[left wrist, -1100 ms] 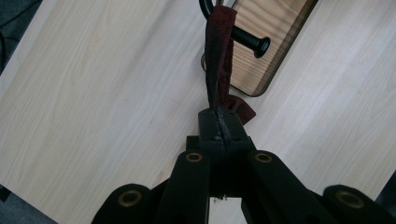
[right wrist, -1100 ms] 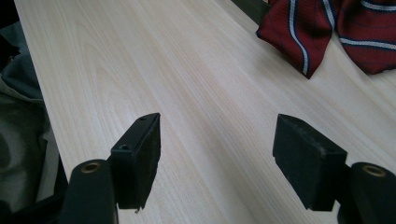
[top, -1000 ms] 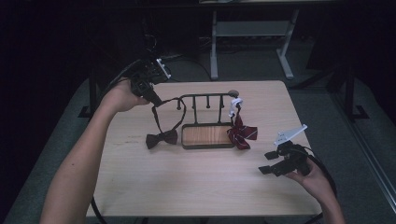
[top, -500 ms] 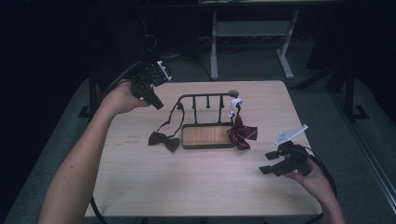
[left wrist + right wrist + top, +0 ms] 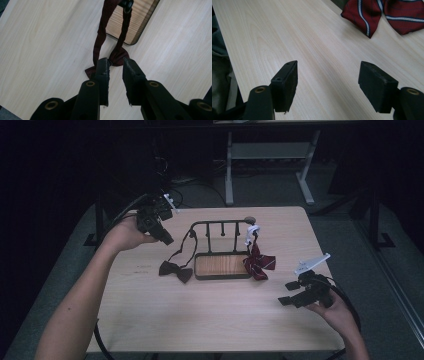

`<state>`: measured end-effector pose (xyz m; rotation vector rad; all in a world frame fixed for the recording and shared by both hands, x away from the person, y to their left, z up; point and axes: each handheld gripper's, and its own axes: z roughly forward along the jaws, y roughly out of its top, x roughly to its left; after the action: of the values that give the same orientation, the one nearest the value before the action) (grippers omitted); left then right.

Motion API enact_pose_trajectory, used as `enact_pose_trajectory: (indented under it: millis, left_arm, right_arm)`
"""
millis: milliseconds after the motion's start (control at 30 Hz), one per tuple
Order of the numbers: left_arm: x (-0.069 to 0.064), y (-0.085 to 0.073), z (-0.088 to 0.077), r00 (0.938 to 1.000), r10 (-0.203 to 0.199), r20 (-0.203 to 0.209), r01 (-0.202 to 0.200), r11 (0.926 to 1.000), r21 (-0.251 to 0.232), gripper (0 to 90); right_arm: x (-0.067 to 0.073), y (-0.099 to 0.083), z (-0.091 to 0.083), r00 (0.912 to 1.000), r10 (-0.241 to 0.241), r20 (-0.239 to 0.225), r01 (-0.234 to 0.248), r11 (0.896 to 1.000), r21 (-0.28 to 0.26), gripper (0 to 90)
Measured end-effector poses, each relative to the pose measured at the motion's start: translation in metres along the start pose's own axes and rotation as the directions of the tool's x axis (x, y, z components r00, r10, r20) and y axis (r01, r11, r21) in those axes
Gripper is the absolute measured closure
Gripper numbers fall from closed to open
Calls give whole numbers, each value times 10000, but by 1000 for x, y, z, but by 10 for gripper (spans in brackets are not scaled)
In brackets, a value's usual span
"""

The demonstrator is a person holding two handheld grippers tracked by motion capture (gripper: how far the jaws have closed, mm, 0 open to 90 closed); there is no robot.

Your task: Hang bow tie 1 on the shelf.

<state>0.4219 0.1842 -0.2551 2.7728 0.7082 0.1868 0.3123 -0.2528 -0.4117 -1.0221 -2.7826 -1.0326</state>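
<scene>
A dark maroon bow tie lies on the table left of a black rack with a wooden base. Its strap loops up to the rack's left end. My left gripper hovers just left of that end. Its jaws have just been opening and stand slightly apart with nothing between them. In the left gripper view, the bow tie and strap lie beyond the left gripper. A red striped bow tie hangs at the rack's right end. My right gripper rests open and empty near the table's right front.
A white clip sits at the top of the red striped tie. In the right gripper view that tie lies beyond the wide-open right gripper over bare wood. A desk frame stands on the floor behind the table.
The left gripper has let go of the dark tie's strap, which now hangs from the rack's left end, and its jaws have parted. The right gripper has stayed put.
</scene>
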Motion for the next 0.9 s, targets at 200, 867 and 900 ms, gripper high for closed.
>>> enact_pose_trajectory:
  millis: [200,867,900]
  left_arm:
    - [-2,-8,1,10000,29,27,-28,10000,-51,728]
    - [-9,-41,10,9995,-151,277,163,9989,-433,671]
    - [-10,-42,11,9995,-170,279,182,9990,-420,667]
  right_arm:
    - [0,0,-1,10000,48,41,-48,10000,-2,315]
    - [-1,-1,0,9997,138,187,-139,9999,74,304]
    - [-1,-1,0,9997,137,207,-139,9999,68,303]
